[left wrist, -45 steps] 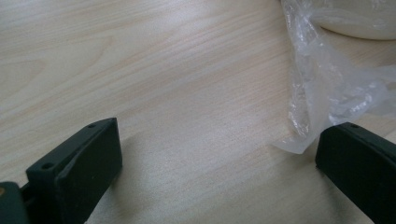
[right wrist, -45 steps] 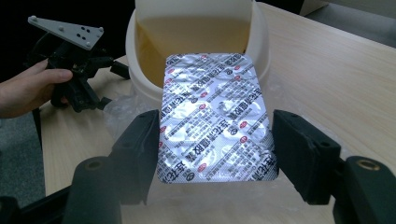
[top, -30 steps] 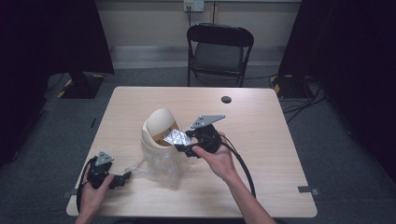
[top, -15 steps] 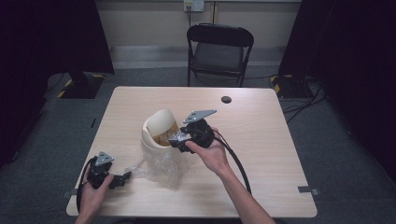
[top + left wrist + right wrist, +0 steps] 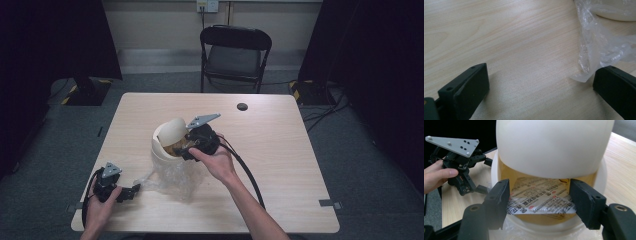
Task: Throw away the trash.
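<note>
Cream plastic swing-lid bin (image 5: 167, 145) sits on the light wooden surface (image 5: 280, 150), centre-left of the high view. Crumpled clear plastic bag (image 5: 175, 175) lies on the surface in front of the bin, touching its base. Right claw (image 5: 539, 200) at the bin's opening, a printed foil packet (image 5: 541, 200) between its jaws, partly inside the bin. Left claw (image 5: 131, 191) lower left, on the surface, just beside the bag's edge. Small black round cap (image 5: 242, 106) upper right, well apart. Black folding chair (image 5: 235, 55) behind the surface.
</note>
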The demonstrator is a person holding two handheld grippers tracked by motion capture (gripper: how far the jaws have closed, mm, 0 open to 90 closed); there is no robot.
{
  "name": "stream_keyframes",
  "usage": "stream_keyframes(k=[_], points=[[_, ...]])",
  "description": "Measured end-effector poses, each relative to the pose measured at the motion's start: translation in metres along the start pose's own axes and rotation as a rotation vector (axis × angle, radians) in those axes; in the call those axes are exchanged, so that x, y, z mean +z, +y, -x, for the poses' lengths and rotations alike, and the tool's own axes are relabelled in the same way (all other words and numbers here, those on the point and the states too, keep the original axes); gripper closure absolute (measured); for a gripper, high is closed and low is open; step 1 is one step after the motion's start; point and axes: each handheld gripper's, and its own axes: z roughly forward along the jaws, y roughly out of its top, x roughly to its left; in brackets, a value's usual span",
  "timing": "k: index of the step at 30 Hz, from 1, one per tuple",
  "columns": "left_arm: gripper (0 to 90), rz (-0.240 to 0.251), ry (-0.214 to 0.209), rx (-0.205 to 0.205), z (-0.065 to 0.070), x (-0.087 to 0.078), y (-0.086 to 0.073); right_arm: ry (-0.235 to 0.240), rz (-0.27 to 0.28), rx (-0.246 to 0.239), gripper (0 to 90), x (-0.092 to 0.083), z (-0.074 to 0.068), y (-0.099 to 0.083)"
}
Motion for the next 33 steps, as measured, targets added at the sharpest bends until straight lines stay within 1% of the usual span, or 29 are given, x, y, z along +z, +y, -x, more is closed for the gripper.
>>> stream_keyframes(k=[4,7,9,11,12,14,22,25,28,30,31,33], points=[[0.0,0.000,0.000,0.000,0.000,0.000,0.000,0.002,-0.004,0.009,34.4,0.004,0.001,-0.001],[0.0,0.000,0.000,0.000,0.000,0.000,0.000,-0.002,0.003,0.007,34.3,0.005,0.000,-0.001],[0.0,0.000,0.000,0.000,0.000,0.000,0.000,0.007,0.022,0.014,30.8,0.003,0.000,-0.001],[0.0,0.000,0.000,0.000,0.000,0.000,0.000,0.003,0.025,0.015,28.4,0.000,0.000,-0.001],[0.0,0.000,0.000,0.000,0.000,0.000,0.000,0.008,0.027,0.013,27.9,-0.001,0.000,-0.001],[0.0,-0.001,0.002,0.004,0.000,0.000,0.000,0.014,0.035,0.023,26.9,-0.003,0.000,-0.002],[0.0,0.000,0.000,-0.001,0.000,0.000,0.000,0.012,0.053,0.029,26.4,-0.013,0.003,-0.004],[0.0,0.000,0.001,0.000,0.000,0.000,0.000,0.010,0.069,0.036,26.4,-0.018,0.005,-0.005],[0.0,0.000,-0.001,-0.001,0.000,0.000,0.000,0.000,0.077,0.038,25.5,-0.020,0.007,-0.006],[0.0,0.000,0.000,0.000,0.000,0.000,0.000,-0.019,0.077,0.038,25.0,-0.022,0.009,-0.007],[0.0,0.000,0.001,0.000,0.000,0.000,0.000,-0.038,0.076,0.037,24.6,-0.023,0.010,-0.008],[0.0,0.000,0.000,0.000,0.000,0.000,0.000,-0.053,0.088,0.034,23.1,-0.027,0.012,-0.009]])
